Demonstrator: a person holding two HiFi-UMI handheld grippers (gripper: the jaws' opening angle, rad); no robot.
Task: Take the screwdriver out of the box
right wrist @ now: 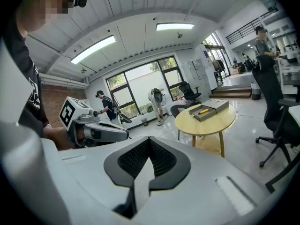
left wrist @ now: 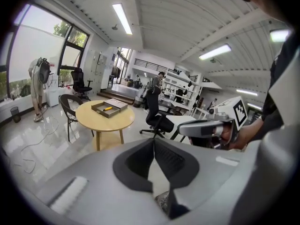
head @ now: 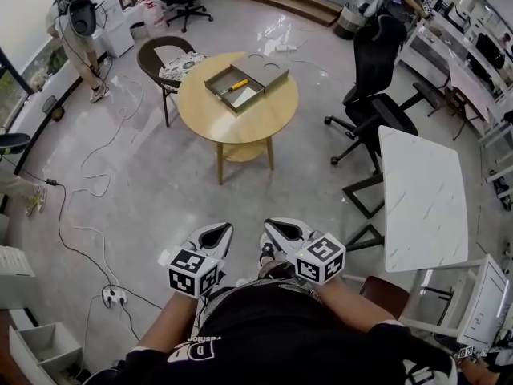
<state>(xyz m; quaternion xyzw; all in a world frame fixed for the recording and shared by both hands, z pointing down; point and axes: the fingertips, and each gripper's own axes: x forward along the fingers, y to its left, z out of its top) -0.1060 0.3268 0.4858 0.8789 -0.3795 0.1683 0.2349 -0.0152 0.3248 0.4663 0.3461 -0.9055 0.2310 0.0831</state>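
A yellow-handled screwdriver (head: 234, 86) lies in an open grey box (head: 228, 91) on a round wooden table (head: 237, 112), with the box's lid (head: 262, 70) beside it. The same screwdriver (left wrist: 108, 108) (right wrist: 203, 110) shows small in both gripper views. My left gripper (head: 215, 237) and right gripper (head: 283, 235) are held close to my body, far from the table. Both are shut with nothing between their jaws.
A brown chair (head: 163, 61) stands behind the table on the left. Black office chairs (head: 373, 111) and a white marble-topped table (head: 422, 197) stand to the right. Cables (head: 80, 223) and a power strip (head: 113, 297) lie on the floor at left. A person (head: 78, 34) stands far left.
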